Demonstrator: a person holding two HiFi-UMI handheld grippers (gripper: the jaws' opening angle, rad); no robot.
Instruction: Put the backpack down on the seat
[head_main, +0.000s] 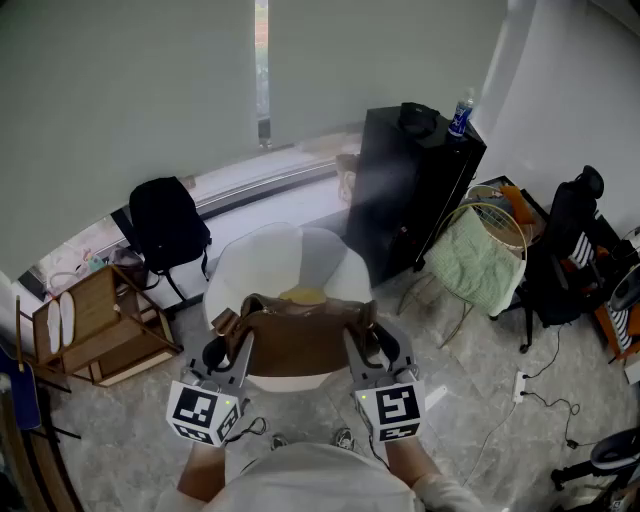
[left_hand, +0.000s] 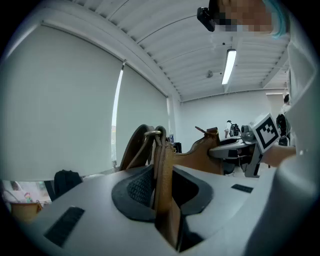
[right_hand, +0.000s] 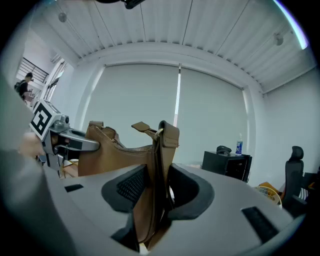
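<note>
A brown leather backpack hangs between my two grippers, over the near rim of a round white seat. My left gripper is shut on the bag's left end, its strap pinched between the dark pads. My right gripper is shut on the right end, where the brown strap runs down between its pads. A yellow cushion lies in the seat behind the bag. The bag's underside is hidden, so I cannot tell whether it rests on the seat.
A black cabinet with a blue bottle stands at the back right, beside a wire chair with green cloth. A black backpack leans by the window. A wooden rack stands at the left, a black office chair at the right.
</note>
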